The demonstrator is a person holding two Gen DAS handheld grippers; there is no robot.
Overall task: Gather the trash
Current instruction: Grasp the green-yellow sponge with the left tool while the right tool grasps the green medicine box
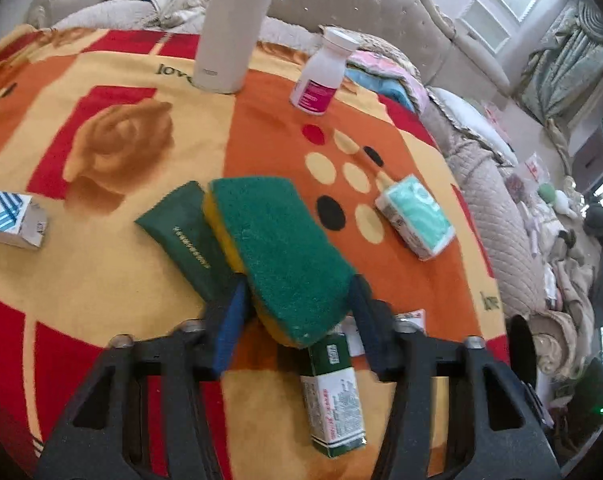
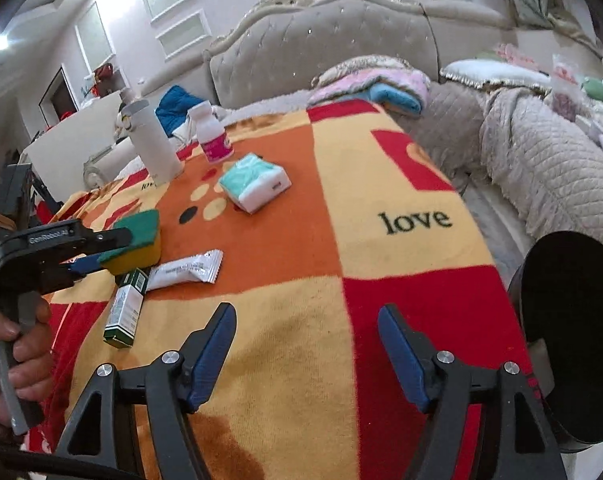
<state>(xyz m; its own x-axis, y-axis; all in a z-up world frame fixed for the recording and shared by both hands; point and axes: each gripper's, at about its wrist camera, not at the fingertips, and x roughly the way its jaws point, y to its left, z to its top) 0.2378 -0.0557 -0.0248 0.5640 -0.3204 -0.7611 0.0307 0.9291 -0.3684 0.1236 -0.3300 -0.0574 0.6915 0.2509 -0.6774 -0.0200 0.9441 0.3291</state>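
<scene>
- While the left gripper (image 1: 301, 300) has its fingers (image 1: 229, 320) clenched on the sponge (image 1: 277, 252), green scrub face up and yellow foam below, that sponge is lifted clear of the blanket (image 2: 381, 280), above the blanket's left side as the right wrist view shows it.
- Sponge's long axis runs straight out along the fingers, so they pinch its near short end and the far end sticks out beyond the fingertips.
- Right gripper (image 2: 307, 354): fingers released, nothing between them, only bare blanket below.
- Black round bin (image 2: 569, 340) sits just off the blanket's right edge, right beside the right gripper and well apart from the left one. My read: the sponge has to cross the whole blanket rightward to reach it.
- Loose trash under the left hand (image 2: 9, 344): green-and-white carton (image 2: 127, 308), long axis pointing away from the near edge, and a white sachet (image 2: 187, 268) touching its far end, lying crosswise.
- Right gripper looks nearer to both, with the sachet offering a narrow side to pinch.
- Tissue pack (image 2: 255, 182), pill bottle (image 2: 213, 136) and flask (image 2: 151, 144) are toward the far left corner.
</scene>
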